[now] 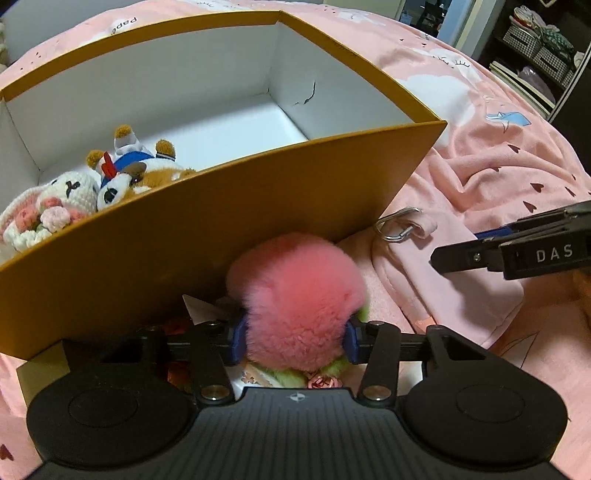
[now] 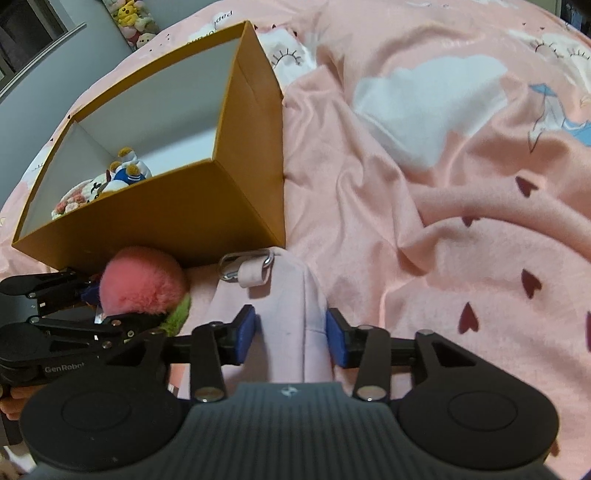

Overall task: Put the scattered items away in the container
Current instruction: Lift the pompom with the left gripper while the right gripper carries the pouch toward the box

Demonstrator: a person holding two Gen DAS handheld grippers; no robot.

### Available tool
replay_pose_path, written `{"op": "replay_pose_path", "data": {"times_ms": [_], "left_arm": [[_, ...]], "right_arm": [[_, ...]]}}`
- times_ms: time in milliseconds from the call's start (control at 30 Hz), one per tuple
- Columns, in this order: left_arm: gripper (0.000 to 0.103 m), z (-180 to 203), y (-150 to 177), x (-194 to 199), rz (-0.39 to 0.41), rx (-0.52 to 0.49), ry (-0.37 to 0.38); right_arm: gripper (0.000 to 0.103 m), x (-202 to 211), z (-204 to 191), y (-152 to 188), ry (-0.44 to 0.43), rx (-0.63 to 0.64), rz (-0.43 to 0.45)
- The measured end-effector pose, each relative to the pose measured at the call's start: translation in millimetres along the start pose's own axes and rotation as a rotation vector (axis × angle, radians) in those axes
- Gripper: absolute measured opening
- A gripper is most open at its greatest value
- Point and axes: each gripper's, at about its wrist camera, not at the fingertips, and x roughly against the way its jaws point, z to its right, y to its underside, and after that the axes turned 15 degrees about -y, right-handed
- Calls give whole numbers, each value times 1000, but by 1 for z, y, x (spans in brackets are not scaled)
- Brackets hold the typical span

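Observation:
An orange box [image 1: 258,206] with a white inside stands on the bed. A crocheted bunny [image 1: 70,192] and a small dog plush [image 1: 129,177] lie in its near left corner. In front of the box wall, my left gripper [image 1: 294,339] is shut on a pink fluffy toy [image 1: 295,295] with green fuzz below it. My right gripper [image 2: 291,336] is open, its blue pads either side of a pale pink pouch [image 2: 291,295] that lies on the bed. The pouch carries a metal clip [image 2: 240,266] near the box corner [image 2: 214,158].
The pink patterned bedspread [image 2: 443,221] lies in folds to the right of the box. A dark shelf with baskets [image 1: 535,55] stands beyond the bed at the far right. Plush toys [image 2: 133,18] sit at the back left. Small paper roses [image 1: 321,382] lie under the left gripper.

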Motion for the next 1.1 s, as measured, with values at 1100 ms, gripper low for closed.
{"op": "replay_pose_path", "data": {"times_ms": [1100], "left_arm": [[46, -21, 2, 91, 221, 68, -30]], "right_arm": [[29, 75, -67, -3, -27, 210, 157]]}}
